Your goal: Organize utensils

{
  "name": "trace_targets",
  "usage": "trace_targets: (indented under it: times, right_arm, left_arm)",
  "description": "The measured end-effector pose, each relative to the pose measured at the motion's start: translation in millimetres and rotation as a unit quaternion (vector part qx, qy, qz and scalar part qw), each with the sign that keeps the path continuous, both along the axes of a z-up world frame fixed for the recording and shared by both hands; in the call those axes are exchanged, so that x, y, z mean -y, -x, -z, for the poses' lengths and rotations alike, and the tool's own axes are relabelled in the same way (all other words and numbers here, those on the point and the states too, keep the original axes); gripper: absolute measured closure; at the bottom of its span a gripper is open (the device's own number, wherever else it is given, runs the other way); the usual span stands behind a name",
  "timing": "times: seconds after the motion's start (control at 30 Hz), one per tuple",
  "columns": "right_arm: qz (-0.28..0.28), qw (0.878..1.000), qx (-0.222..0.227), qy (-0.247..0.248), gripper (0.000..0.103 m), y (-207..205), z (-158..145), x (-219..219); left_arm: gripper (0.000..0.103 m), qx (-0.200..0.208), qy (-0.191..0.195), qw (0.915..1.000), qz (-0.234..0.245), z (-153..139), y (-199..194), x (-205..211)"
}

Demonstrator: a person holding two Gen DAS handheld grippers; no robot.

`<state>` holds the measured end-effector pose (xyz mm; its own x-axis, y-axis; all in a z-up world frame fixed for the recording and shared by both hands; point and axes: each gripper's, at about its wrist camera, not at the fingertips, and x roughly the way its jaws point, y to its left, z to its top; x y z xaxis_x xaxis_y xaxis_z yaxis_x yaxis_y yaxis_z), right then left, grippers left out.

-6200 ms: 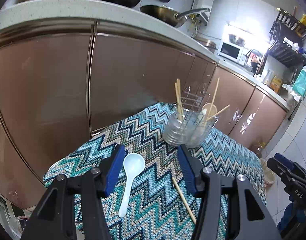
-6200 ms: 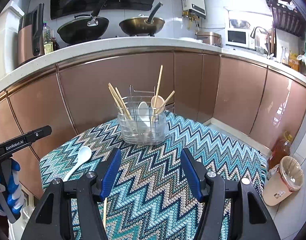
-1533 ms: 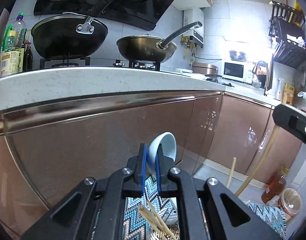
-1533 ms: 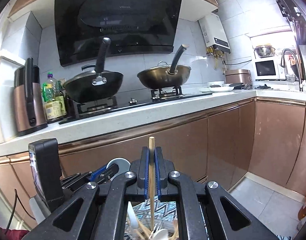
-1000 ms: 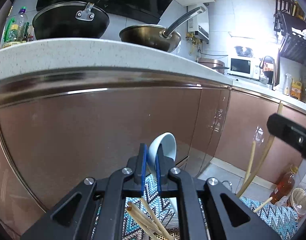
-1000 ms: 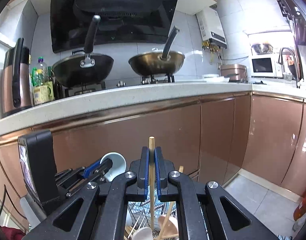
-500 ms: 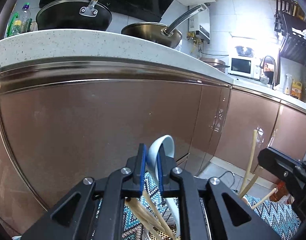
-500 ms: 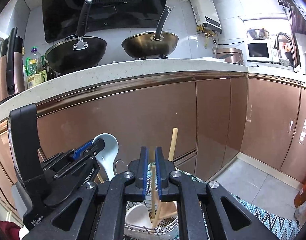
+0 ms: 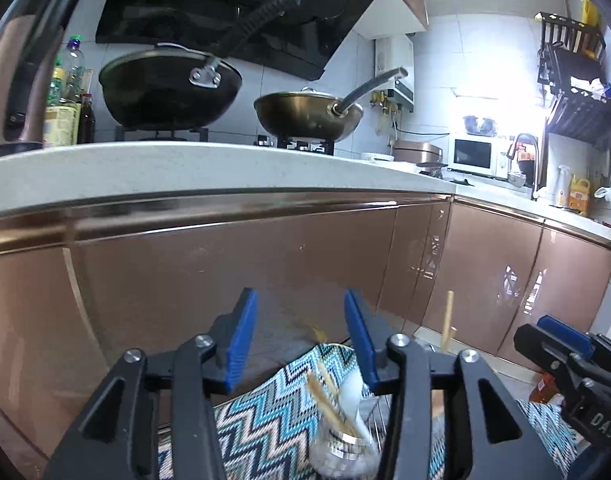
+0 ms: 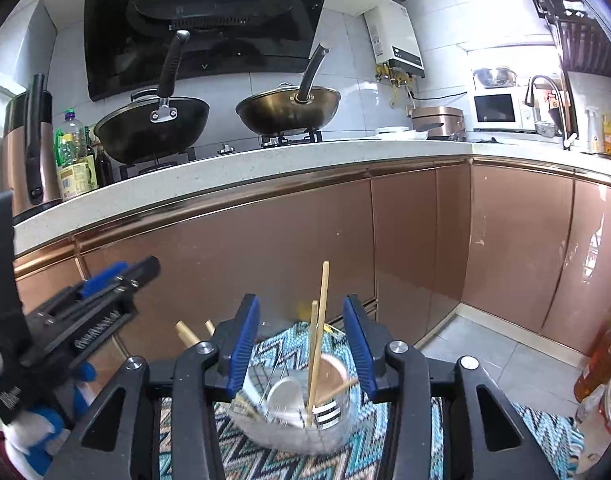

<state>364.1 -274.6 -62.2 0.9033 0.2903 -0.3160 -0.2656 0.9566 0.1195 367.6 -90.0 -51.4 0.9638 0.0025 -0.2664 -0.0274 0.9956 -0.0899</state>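
Observation:
A clear utensil holder (image 10: 293, 420) stands on the zigzag cloth (image 10: 265, 460), below both grippers. It holds wooden chopsticks (image 10: 319, 332), a white spoon (image 10: 285, 394) and a wooden spoon (image 10: 331, 372). My right gripper (image 10: 301, 340) is open and empty just above it. My left gripper (image 9: 301, 340) is open and empty too; under it the holder (image 9: 345, 452) shows with the white spoon (image 9: 351, 398) and chopsticks (image 9: 327, 394) inside. The left gripper also shows at the left of the right wrist view (image 10: 85, 304).
Copper-coloured cabinet doors (image 10: 265, 248) and a white counter (image 10: 225, 176) rise right behind the table. Two woks (image 10: 153, 128) sit on the stove. An oil bottle (image 10: 597, 364) and a bin stand on the floor at the right.
Both grippers have opened. The white spoon has dropped from the left gripper and the chopstick from the right gripper into the holder. Both grippers have risen slightly.

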Motion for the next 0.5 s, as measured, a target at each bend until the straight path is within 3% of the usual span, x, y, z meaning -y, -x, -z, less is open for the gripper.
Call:
trace_targets:
  times: [0.17,0.33,0.5]
  right_arm:
    - [0.015,1.0,-0.005,0.02,0.053,39,-2,-6]
    - [0.029,0.999,-0.003,0.026,0.041,78,-6,-10]
    - [0.043,0.998,0.01,0.038,0.021,121,-13,-11]
  left_arm:
    - [0.058,-0.014,-0.007,0.9999,0.007,-13,41,-8]
    - [0.048,-0.014,-0.016,0.9998,0.002,-24,90,-13]
    - [0.042,-0.007,-0.034,0.9994,-0.003,-34,131,-12]
